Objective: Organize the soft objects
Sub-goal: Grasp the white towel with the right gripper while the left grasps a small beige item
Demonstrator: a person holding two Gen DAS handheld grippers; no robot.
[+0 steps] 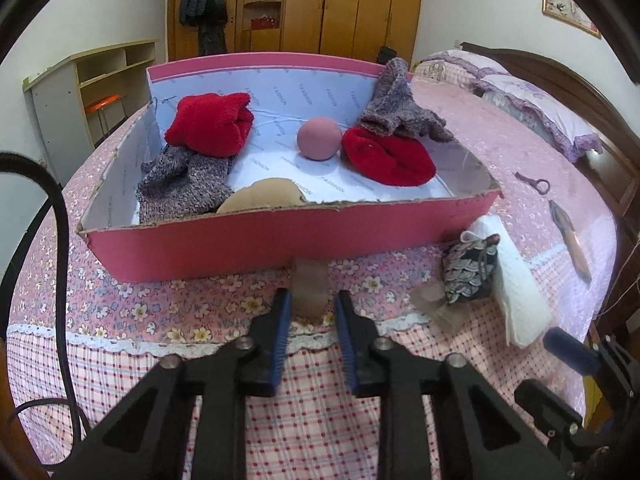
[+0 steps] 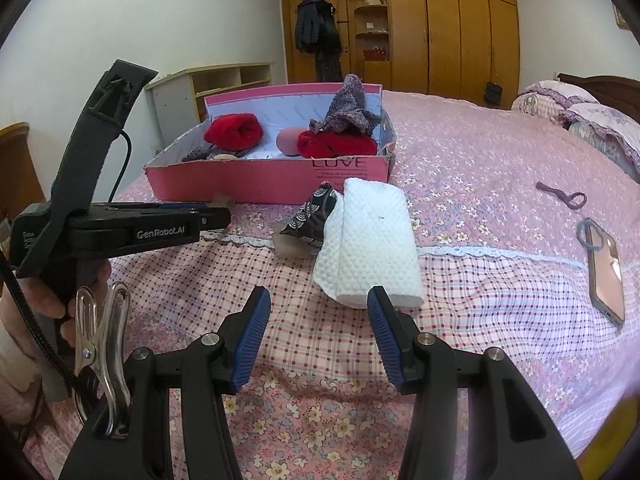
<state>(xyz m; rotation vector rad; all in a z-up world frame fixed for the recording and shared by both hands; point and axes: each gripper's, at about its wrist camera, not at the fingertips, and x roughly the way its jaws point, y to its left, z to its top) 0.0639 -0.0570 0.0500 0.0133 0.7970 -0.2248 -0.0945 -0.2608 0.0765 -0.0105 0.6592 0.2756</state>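
You have a wooden wardrobe (image 2: 448, 32) along the far wall, with a dark jacket (image 2: 318, 30) hanging at its left end. A pale shelf unit (image 1: 100, 76) stands by the left wall. On the floral bedspread (image 2: 480, 168), a phone (image 2: 606, 270) lies well right, a purple hair tie (image 2: 564, 196) beyond it, pillows (image 1: 532, 108) near the headboard.
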